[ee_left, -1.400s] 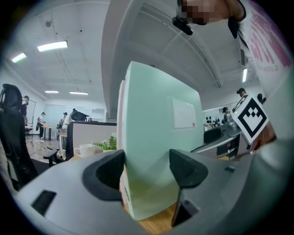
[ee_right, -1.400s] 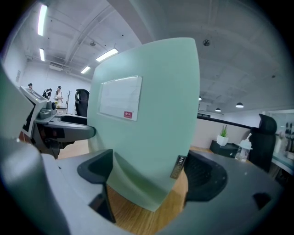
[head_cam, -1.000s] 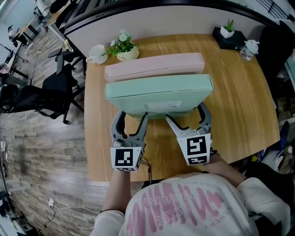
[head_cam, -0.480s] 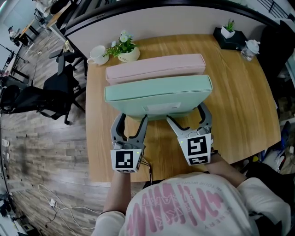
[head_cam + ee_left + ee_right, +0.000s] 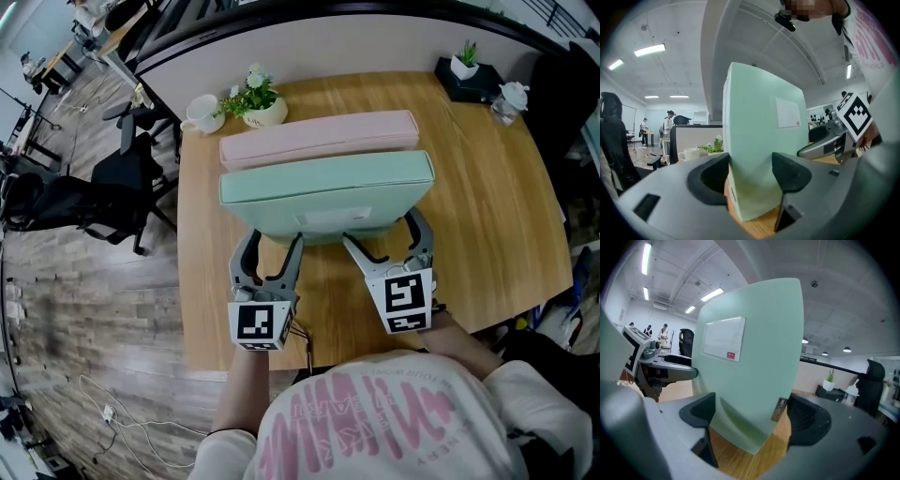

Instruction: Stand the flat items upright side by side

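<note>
A mint green flat box (image 5: 323, 187) stands on its long edge across the wooden table (image 5: 487, 206), its labelled face towards me. Just behind it a pink flat box (image 5: 319, 139) stands upright, parallel to it. My left gripper (image 5: 267, 251) grips the green box (image 5: 759, 140) at its lower left corner, and its jaws have just closed a little further with the box between the pads. My right gripper (image 5: 384, 232) is shut on the box (image 5: 750, 357) at the lower right corner. The box's bottom edge rests on the wood in both gripper views.
At the table's back left are a white cup (image 5: 199, 111) and a pot of flowers (image 5: 253, 98). A black tray with a small plant (image 5: 466, 70) and a white pot (image 5: 511, 94) sit at the back right. A black office chair (image 5: 112, 178) stands left of the table.
</note>
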`<state>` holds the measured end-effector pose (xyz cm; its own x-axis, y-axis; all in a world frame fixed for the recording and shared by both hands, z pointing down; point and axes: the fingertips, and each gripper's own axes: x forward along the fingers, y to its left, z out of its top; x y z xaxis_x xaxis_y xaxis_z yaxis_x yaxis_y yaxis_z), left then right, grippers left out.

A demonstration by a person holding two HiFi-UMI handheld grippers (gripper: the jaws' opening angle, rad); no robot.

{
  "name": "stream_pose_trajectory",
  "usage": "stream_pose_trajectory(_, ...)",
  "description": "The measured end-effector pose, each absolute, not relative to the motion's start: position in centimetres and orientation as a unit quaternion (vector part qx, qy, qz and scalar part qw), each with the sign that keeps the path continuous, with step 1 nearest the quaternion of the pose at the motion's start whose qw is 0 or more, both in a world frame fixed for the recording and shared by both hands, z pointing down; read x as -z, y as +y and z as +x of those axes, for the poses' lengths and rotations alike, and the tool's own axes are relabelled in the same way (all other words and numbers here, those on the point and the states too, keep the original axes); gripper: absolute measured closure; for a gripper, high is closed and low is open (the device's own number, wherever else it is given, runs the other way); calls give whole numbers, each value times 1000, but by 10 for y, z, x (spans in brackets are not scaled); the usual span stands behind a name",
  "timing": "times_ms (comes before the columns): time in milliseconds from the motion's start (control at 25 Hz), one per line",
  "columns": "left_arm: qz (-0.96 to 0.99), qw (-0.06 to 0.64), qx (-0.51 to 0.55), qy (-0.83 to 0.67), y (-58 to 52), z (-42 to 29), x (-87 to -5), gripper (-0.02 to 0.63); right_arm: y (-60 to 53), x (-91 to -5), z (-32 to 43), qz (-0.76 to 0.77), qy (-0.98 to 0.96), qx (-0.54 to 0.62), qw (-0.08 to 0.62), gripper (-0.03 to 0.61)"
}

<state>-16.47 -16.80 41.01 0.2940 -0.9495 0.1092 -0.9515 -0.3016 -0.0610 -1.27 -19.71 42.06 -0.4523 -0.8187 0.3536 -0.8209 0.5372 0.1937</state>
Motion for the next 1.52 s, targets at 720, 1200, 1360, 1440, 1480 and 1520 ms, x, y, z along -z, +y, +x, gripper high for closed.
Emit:
stream_pose_trajectory(720, 808, -2, -111, -578, -168, -166, -414, 353, -196, -420, -13, 482, -851, -34, 208, 100)
stream_pose_trajectory(1200, 820, -9, -93, -565, -164, -167, -403, 343, -193, -419, -13, 488, -845, -57, 212, 100)
stream_pose_trajectory(1360, 823, -7, -89, -562, -163, -168, -401, 341, -193, -417, -12, 494, -842, -61, 208, 100)
stream_pose_trajectory(1440, 824, -6, -88, -560, -162, -167, -400, 341, -193, -416, -12, 496, -842, -64, 205, 100)
stream_pose_trajectory(1480, 824, -6, -88, -560, -161, -167, -400, 342, -192, -416, -11, 496, -841, -66, 204, 100)
stream_pose_trajectory(1520, 824, -6, -88, -559, -161, -167, -399, 342, -192, -416, -11, 497, -841, -67, 203, 100)
